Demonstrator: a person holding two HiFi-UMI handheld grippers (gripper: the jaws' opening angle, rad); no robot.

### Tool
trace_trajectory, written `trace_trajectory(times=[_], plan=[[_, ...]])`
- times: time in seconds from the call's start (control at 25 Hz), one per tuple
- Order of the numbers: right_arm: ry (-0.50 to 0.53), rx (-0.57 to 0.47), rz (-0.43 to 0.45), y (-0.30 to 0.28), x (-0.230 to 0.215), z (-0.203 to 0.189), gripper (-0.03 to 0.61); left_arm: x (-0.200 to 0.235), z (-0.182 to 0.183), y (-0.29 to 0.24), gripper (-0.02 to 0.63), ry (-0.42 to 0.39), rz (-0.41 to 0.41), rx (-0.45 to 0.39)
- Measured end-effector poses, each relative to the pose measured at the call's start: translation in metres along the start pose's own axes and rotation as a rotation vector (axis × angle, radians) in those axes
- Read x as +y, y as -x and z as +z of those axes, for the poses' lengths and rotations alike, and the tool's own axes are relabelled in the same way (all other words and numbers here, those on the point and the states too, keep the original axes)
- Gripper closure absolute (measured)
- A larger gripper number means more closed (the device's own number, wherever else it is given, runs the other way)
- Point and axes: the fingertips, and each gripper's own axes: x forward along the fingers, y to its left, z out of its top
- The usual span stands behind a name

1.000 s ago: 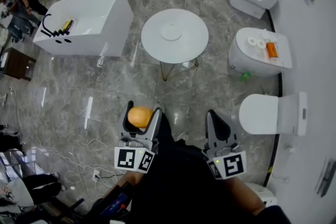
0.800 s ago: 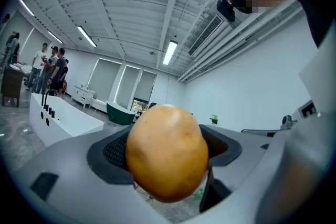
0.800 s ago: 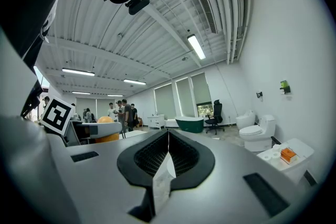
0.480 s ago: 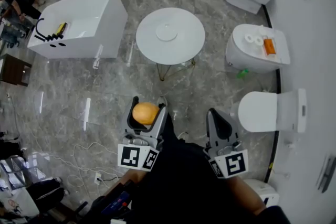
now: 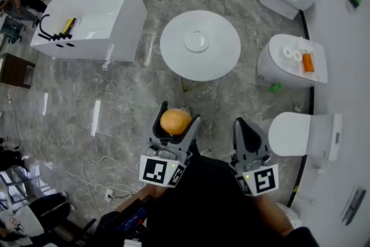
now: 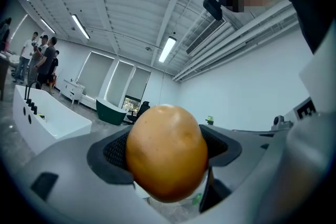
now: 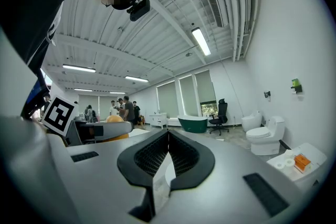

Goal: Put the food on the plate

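Left claw [image 5: 177, 117] pinches one orange food ball [image 5: 175, 122] (perhaps bread); right claw [image 5: 241, 124] pressed together; one plate [image 5: 196, 41] on desk [image 5: 222, 62].

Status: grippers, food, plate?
Left gripper shut on orange food. Right gripper shut, empty. Plate bare on round table ahead, not yet reached. Nothing seen blocking.

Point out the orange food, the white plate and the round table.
round orange food [image 5: 175, 122], head view, its top
small white plate [image 5: 196, 41], head view, its centre
round white table [image 5: 222, 61], head view, bare top
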Motion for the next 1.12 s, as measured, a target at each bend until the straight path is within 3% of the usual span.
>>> trace_trajectory(times=[0.28,0.6,0.76,1.12], plan=[[0.019,0.048,0.057,-0.089,0.009,0.001,0.571,0.068,0.022,-0.040,0.241,0.025,0.043,-0.014],[0.054,0.096,0.056,-0.152,0.011,0.004,0.571,0.166,0.042,-0.068,0.241,0.065,0.150,-0.042],[0.043,0.060,0.051,-0.182,0.007,0.015,0.571,0.182,0.045,-0.088,0.241,0.076,0.126,-0.029],[0.040,0.108,0.010,-0.229,-0.010,0.008,0.571,0.201,0.051,-0.130,0.241,0.063,0.072,-0.015]])
